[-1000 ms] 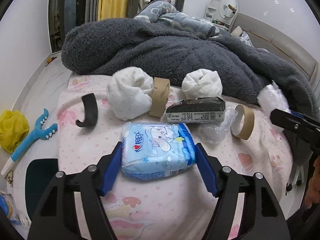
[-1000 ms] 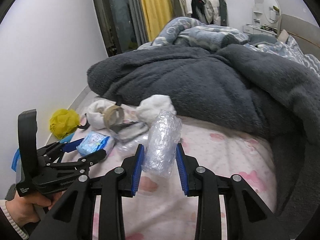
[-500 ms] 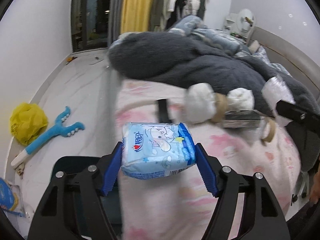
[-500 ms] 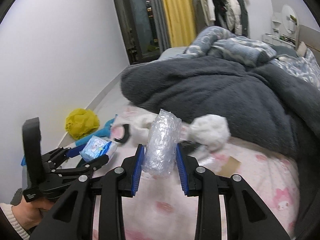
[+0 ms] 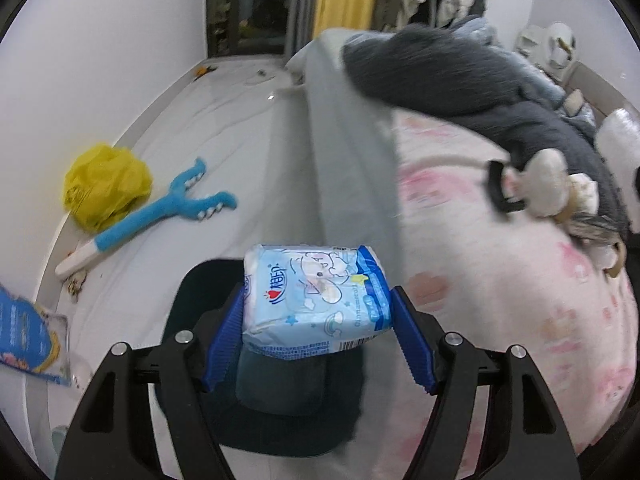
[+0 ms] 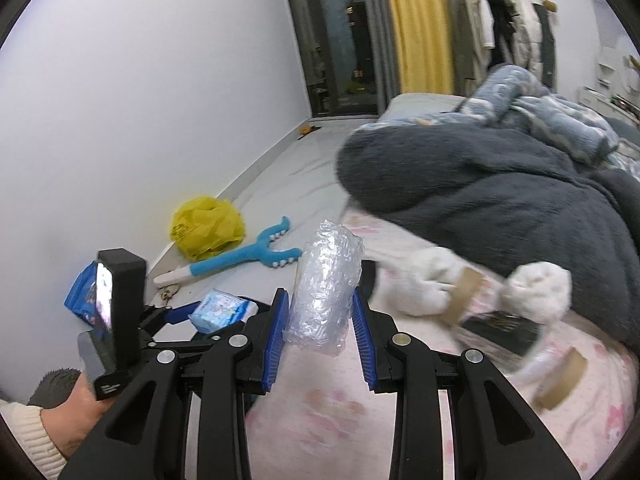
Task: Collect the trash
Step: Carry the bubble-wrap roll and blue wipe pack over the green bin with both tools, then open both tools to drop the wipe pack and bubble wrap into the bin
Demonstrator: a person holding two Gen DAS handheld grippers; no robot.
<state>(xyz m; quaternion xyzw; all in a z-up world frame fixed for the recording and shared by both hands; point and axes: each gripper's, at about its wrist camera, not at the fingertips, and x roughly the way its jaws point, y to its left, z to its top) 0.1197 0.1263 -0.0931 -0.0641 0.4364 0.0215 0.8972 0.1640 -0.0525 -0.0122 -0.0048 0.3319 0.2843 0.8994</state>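
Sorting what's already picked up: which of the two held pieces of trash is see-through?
The crumpled plastic wrap in the right tool. It is clear and colourless, while the tissue pack in the left tool is opaque blue with cartoon print.

Unreadable Chinese brand characters on blue tissue pack.

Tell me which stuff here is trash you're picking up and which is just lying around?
Trash being collected:
- tissue pack, in the left gripper
- bubble wrap, in the right gripper
- dark bin below the pack, probably for the trash
- cardboard ring on the bed

Just lying about:
- yellow bag
- blue toy
- grey blanket
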